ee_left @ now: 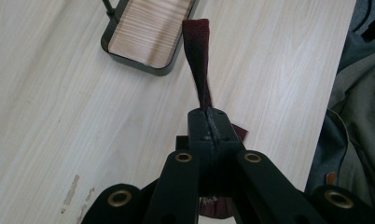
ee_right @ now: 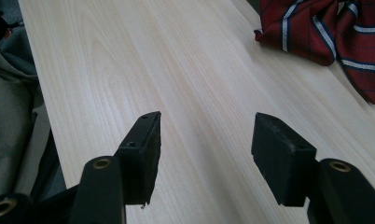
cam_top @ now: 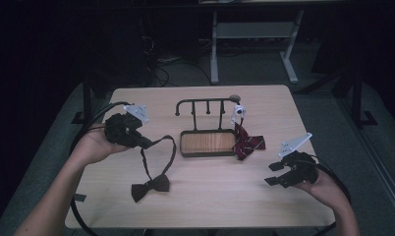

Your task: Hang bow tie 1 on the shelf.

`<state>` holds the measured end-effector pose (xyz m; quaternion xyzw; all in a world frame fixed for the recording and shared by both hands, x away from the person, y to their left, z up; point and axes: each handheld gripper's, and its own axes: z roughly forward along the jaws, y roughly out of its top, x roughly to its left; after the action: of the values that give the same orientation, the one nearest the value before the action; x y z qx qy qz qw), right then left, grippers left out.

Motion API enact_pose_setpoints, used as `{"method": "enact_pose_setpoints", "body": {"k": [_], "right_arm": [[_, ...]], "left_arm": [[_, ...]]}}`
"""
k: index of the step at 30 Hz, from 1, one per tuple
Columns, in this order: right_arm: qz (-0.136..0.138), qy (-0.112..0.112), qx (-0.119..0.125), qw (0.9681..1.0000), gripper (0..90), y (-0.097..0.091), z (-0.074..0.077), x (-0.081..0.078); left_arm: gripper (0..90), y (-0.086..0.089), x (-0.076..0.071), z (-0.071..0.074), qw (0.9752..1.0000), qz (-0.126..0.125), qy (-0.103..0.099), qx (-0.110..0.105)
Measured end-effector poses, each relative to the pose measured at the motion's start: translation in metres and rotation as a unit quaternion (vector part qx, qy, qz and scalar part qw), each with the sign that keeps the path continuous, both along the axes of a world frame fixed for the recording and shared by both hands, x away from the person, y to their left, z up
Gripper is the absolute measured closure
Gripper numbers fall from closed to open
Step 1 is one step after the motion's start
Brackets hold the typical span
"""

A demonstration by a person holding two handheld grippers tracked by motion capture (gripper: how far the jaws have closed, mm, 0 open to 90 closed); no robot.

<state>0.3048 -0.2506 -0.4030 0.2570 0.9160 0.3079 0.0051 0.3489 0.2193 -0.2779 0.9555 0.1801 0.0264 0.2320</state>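
High view first: the wooden table carries a dark rack with a wood-floored tray just above centre, its row of hooks rising at twelve o'clock. A red striped bow tie lies against the tray's three o'clock edge, apparently hung from the right-hand hook. The dark bow tie rests at about seven o'clock from the tray, its strap looping up to the left gripper at nine o'clock, whose jaws are clenched on that strap; the left gripper view shows the maroon band pinched between them. The right gripper, at four o'clock, stands released with nothing between its pads.

By my reading one tie is already placed; the dark one is grasped but its bow is not yet off the table, so lifting and hooking remain.
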Motion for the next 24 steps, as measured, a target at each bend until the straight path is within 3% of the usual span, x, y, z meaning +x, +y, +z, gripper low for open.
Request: {"method": "enact_pose_setpoints", "body": {"k": [24], "right_arm": [[-0.004,0.001,0.008,1.0000,39.5,-0.002,-0.001,0.001]], "left_arm": [[89.9,-0.014,0.016,0.020,0.9999,-0.011,-0.002,-0.004]]}}
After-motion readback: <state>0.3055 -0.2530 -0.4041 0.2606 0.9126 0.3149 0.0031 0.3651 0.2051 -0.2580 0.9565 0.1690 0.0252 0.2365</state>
